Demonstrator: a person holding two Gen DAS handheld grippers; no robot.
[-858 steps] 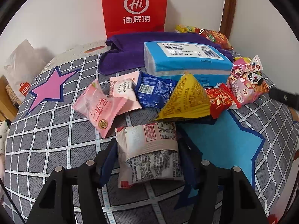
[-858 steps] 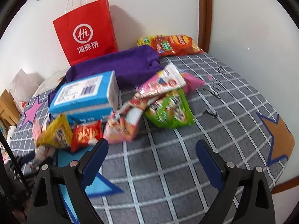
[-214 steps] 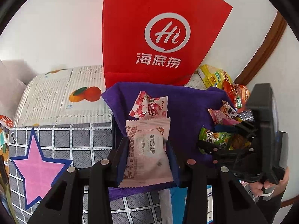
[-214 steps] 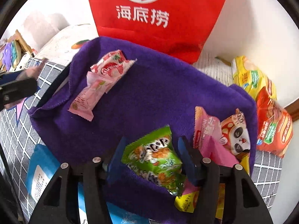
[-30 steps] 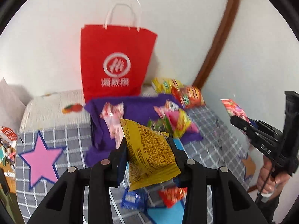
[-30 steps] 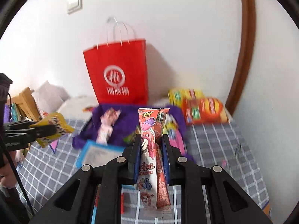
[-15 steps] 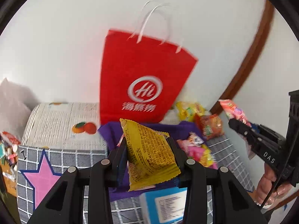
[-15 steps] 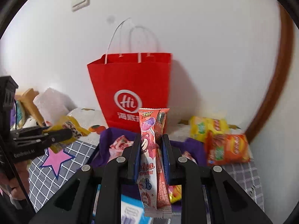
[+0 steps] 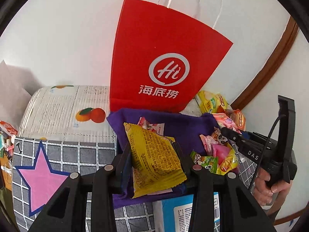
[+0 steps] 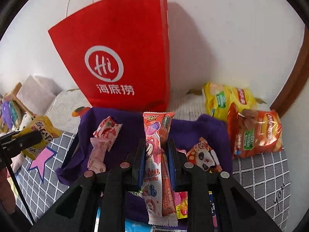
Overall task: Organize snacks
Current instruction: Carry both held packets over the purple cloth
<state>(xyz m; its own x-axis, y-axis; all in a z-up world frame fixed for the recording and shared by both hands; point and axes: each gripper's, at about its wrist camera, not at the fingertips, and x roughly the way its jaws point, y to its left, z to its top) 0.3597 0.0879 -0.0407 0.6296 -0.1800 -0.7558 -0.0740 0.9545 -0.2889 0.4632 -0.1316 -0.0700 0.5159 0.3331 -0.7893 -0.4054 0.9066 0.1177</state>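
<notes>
Your left gripper is matt black plastic with small shiny metal rivets, and clamps a glossy, crinkly yellow foil packet. Your right gripper, same plastic, pinches smooth glossy pink film sachets. The red bag is matt paper. The purple cloth looks fuzzy, probably towelling. The chip bags are shiny film. The checked bedcover is matt fabric.
</notes>
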